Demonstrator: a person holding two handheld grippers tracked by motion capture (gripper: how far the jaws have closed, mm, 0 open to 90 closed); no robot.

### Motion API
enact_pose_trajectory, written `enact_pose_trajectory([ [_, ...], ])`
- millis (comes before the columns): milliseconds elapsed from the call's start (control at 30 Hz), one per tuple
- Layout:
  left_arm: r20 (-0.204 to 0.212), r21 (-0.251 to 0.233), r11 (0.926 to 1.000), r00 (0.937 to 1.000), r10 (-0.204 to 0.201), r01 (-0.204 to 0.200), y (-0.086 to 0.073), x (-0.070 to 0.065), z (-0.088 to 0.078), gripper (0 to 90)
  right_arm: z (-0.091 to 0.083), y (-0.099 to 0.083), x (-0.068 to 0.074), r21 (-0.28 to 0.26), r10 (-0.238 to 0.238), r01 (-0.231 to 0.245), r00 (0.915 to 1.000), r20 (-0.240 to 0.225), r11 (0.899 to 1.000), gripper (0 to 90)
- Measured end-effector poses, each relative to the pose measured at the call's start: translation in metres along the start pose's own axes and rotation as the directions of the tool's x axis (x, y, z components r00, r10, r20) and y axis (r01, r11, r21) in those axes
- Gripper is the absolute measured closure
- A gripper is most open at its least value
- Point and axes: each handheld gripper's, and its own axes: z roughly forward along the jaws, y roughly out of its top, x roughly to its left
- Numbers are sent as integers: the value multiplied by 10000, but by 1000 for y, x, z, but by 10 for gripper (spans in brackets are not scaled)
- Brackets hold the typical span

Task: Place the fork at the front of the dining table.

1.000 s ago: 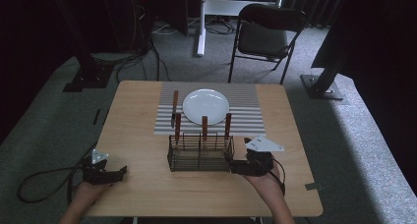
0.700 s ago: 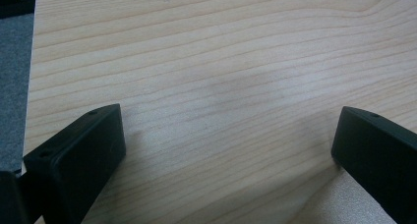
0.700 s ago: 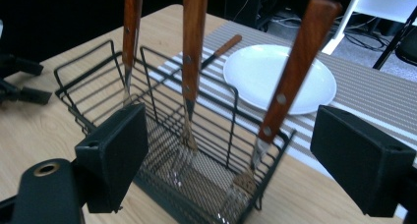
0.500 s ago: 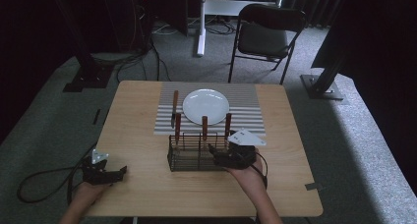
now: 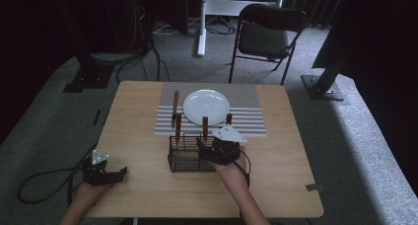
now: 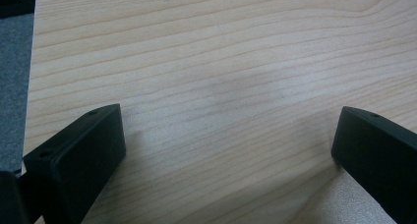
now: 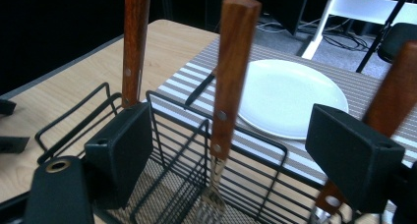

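High view | wooden table [image 5: 276, 180], grey carpet [image 5: 355, 136] | left gripper [image 5: 106, 174], right gripper [image 5: 209, 153] jaws apart

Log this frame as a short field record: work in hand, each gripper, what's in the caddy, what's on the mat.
work: right gripper reaching into the wire cutlery caddy, jaws open either side of the middle wooden-handled fork
left gripper: open, low over bare table
caddy: three wooden-handled utensils standing upright
striped placemat: white plate, knife to its left
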Motion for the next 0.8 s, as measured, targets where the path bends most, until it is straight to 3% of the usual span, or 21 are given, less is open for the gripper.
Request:
enact_pose_trajectory([
  [100,1,-1,10000,10000,0,0,0,0,0,0,4,1,3,-50,128,-128,9999,83,9999,189],
  [133,1,0,10000,10000,1,-1,0,0,0,0,7,2,7,-176,163,-156,9990,409,9997,227],
  [167,1,-1,10000,10000,-2,2,0,0,0,0,8,2,8,-180,214,-207,9988,444,9996,231],
  [267,3,-1,10000,10000,-2,2,0,0,0,0,12,3,8,-194,585,-574,9964,612,9982,276],
  [300,2,-1,10000,10000,-1,1,0,0,0,0,15,4,10,-347,1020,-991,9903,945,9945,319],
  [333,2,-4,10000,10000,-4,4,0,0,0,0,15,4,10,-347,1020,-991,9903,945,9945,319],
  [367,2,-2,10000,10000,0,0,0,0,0,0,18,3,13,-441,1176,-1129,9851,1255,9926,362],
  [467,4,10,10000,10000,3,-3,0,0,0,0,21,0,17,-505,1324,-1263,9805,1450,9907,391],
  [500,4,9,10000,10000,1,-1,0,0,0,0,23,-1,21,-499,1221,-1156,9800,1572,9920,440],
  [567,4,3,10000,10000,-2,2,0,0,0,0,24,-2,22,-519,1130,-1060,9809,1586,9930,450],
  [633,5,4,10000,10000,-1,1,0,0,0,0,26,-5,25,-693,1062,-942,9743,1986,9931,540],
  [800,6,12,10000,10000,-4,4,0,0,0,0,28,-8,24,-983,1348,-1152,9651,2247,9885,615],
])
